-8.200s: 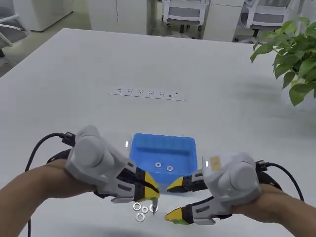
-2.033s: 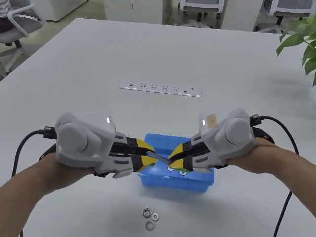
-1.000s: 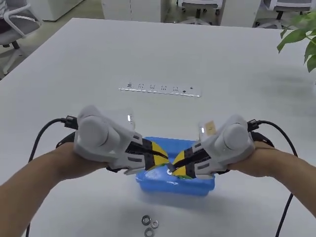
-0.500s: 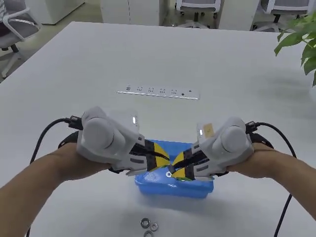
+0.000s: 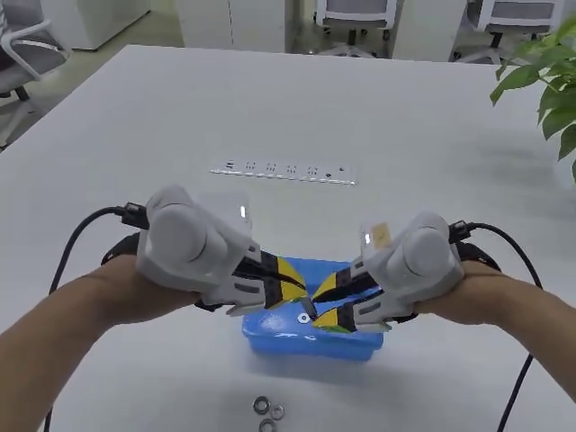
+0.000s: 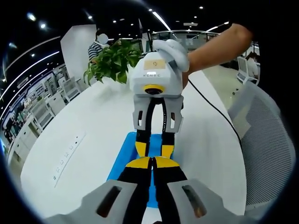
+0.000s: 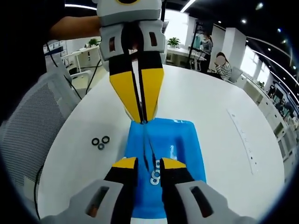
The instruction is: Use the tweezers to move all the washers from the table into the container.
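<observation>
We see three washers (image 7: 100,141) lying together on the counter (image 7: 210,102), near the blue container (image 7: 187,140) and clear of both pairs of fingers. More washers rest inside the container, beneath the tweezers (image 7: 147,144). The left gripper (image 7: 142,120) clamps the tweezers between closed fingers. The right gripper (image 7: 149,164) holds its fingers a little apart on either side of the tweezers' tip, over the container.

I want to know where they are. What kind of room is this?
Probably an office: a big white table with a socket strip, swivel chairs behind, and a green plant.
</observation>
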Action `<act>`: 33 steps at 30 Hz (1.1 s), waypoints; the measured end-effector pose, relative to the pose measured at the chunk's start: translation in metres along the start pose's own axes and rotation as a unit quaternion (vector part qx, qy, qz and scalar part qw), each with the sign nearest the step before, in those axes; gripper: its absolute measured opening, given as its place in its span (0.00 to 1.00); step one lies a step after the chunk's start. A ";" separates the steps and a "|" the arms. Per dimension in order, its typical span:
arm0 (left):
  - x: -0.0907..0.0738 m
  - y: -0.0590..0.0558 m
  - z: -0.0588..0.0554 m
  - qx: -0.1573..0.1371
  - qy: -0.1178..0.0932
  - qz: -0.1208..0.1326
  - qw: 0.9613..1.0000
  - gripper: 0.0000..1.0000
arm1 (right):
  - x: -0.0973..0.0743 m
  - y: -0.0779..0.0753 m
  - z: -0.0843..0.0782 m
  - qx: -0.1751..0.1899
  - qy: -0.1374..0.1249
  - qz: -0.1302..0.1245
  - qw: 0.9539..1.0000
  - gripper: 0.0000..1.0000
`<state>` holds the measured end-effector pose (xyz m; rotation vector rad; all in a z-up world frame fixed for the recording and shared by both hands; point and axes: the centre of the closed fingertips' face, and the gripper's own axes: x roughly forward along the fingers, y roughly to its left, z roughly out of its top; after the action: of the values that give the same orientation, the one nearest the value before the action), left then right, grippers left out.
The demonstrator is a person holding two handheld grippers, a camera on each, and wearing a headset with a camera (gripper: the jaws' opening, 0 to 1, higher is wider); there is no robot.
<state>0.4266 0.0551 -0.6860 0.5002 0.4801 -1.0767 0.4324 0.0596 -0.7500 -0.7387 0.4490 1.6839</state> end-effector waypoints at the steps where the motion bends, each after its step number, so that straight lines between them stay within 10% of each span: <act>1: -0.001 0.000 0.001 0.000 -0.002 0.001 1.000 0.04 | -0.001 0.000 0.000 0.000 0.001 -0.001 1.000 0.20; 33: -0.043 -0.019 0.019 -0.006 -0.004 0.009 1.000 0.04 | -0.050 0.015 -0.013 0.081 0.004 -0.090 0.993 0.54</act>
<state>0.3948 0.0667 -0.6483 0.4891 0.4729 -1.0580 0.4268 0.0114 -0.7260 -0.6474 0.5039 1.4583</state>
